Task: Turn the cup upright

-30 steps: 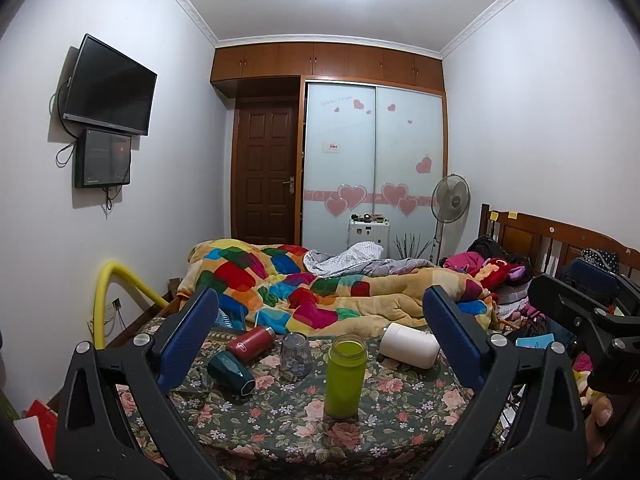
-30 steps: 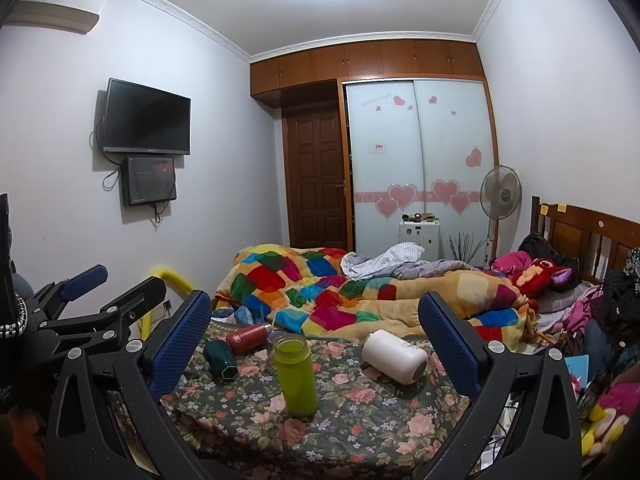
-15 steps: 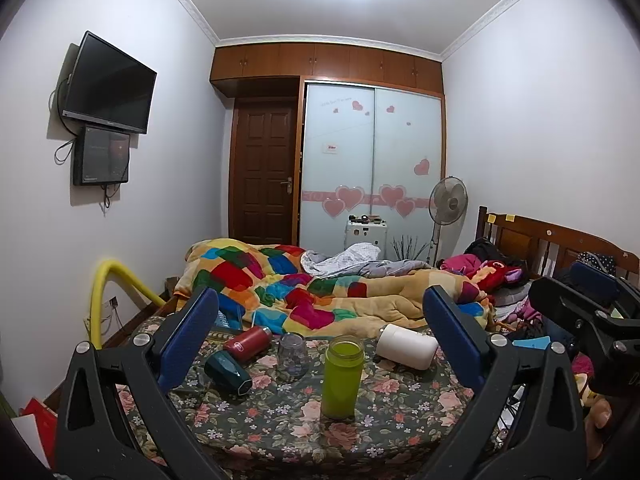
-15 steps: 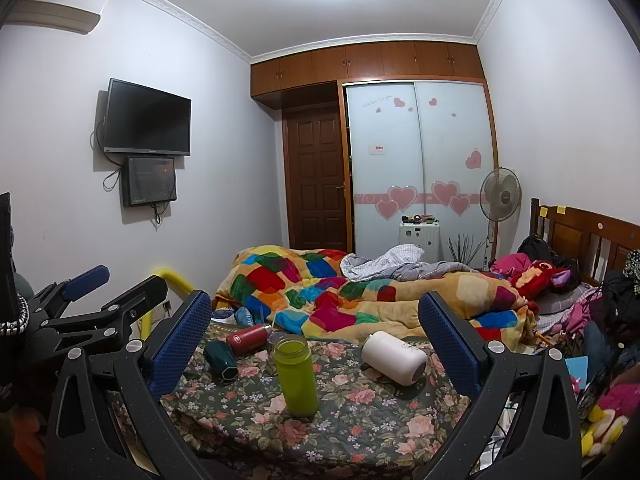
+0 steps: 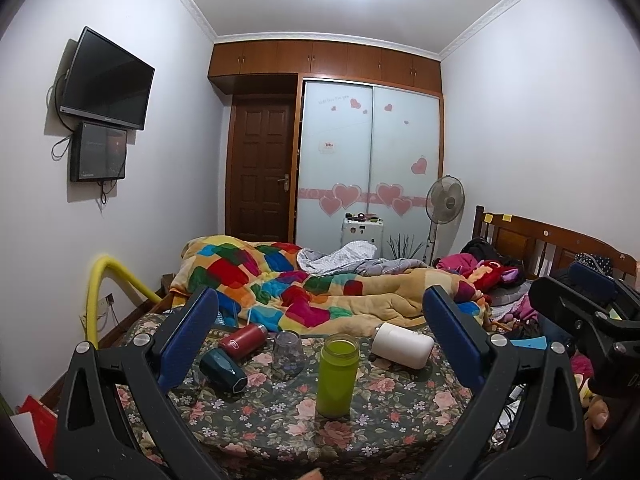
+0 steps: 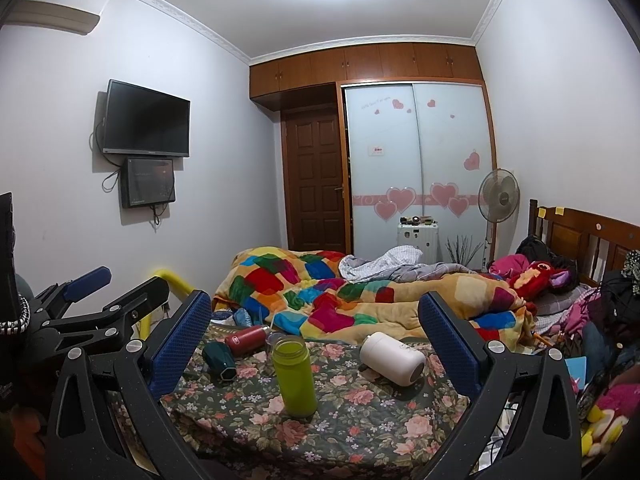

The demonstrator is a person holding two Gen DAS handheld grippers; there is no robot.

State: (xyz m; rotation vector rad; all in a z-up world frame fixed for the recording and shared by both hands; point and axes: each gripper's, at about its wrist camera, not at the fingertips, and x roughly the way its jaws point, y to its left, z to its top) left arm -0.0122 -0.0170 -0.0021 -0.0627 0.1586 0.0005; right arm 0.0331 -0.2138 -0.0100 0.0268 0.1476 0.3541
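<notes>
Green and upright, the bottle point(image 5: 336, 376) stands mid-frame on the floral table point(image 5: 392, 412); the left gripper point(image 5: 320, 340) and right gripper point(image 6: 316, 340) gape wide, empty. Only the left view clearly shows the clear cup point(image 5: 287, 354) mouth-down behind it.

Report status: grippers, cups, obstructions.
Left gripper open, empty. Right gripper open, empty. White cup on its side; green cup upright in front.

A table under a dark floral cloth point(image 5: 384, 412) carries an upright green bottle point(image 5: 336, 376), an inverted clear glass cup point(image 5: 288, 354), and, lying on their sides, a white flask point(image 5: 402, 345), red flask point(image 5: 243, 340) and dark teal cup point(image 5: 223, 369).
</notes>
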